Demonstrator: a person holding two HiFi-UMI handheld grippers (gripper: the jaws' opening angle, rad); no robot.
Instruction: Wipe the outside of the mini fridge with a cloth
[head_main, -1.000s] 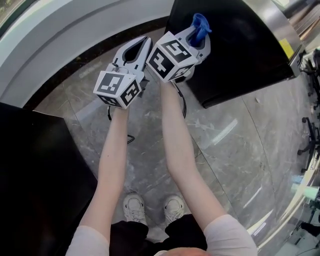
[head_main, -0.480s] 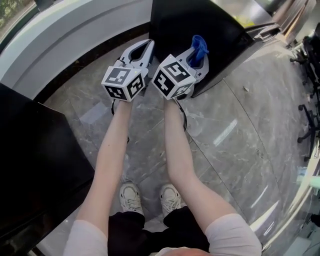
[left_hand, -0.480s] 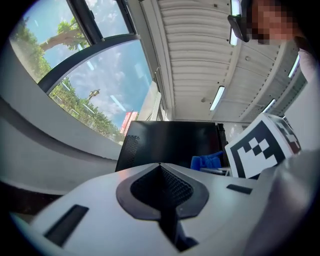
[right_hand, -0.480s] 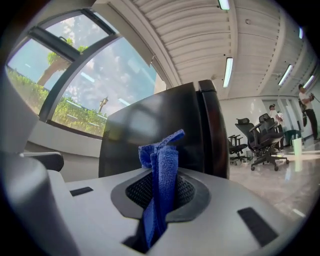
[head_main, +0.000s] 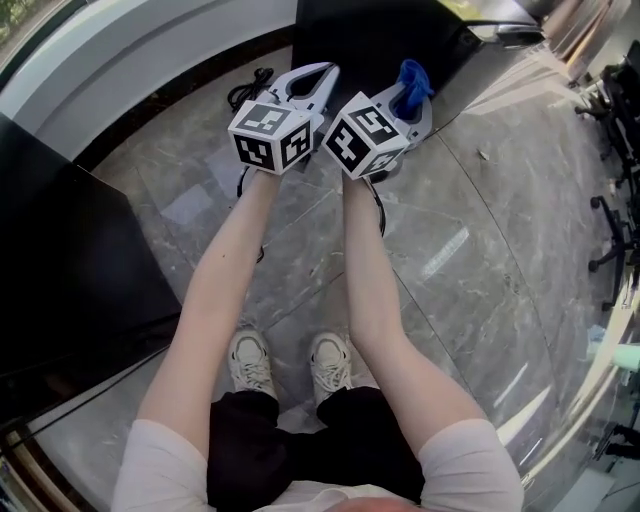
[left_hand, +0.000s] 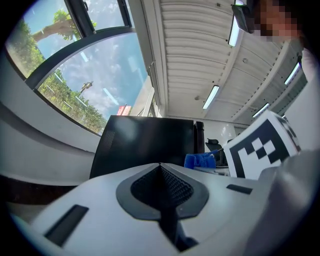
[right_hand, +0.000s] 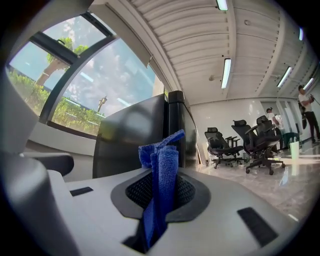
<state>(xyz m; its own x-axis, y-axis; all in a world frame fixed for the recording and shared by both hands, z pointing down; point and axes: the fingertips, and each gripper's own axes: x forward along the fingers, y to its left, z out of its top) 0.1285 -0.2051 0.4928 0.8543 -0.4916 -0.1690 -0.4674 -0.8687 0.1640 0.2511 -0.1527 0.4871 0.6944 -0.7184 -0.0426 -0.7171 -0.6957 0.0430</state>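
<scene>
2 hand-held tongs are held side by side at arm's length, seen from above. The left tongs (head_main: 322, 72) are clenched, jaws pressed together with nothing between them, as the left gripper view (left_hand: 160, 167) confirms. The right tongs (head_main: 414, 88) are clenched on a blue cloth (head_main: 411, 78); in the right gripper view (right_hand: 161, 175) the cloth (right_hand: 163, 165) stands up from between the jaws as a folded strip with a pointed corner at its top. Each pair of tongs carries a marker cube, the left (head_main: 270, 135) just beside the right (head_main: 366, 136).

Just ahead of both tongs stands the mini fridge (head_main: 365, 38), a black box on the floor, its dark side filling the middle of the left gripper view (left_hand: 145, 142) and rising behind the cloth in the right gripper view (right_hand: 132, 137). Whether the cloth touches it cannot be told.

Below the tongs are the person's bare forearms and white sneakers (head_main: 250, 362) on a grey marble floor (head_main: 480, 260). A black cable (head_main: 250, 85) lies on the floor left of the fridge. Black office chairs (right_hand: 245, 142) stand well apart to the right, and a curved window (right_hand: 85, 85) rises behind the fridge.
</scene>
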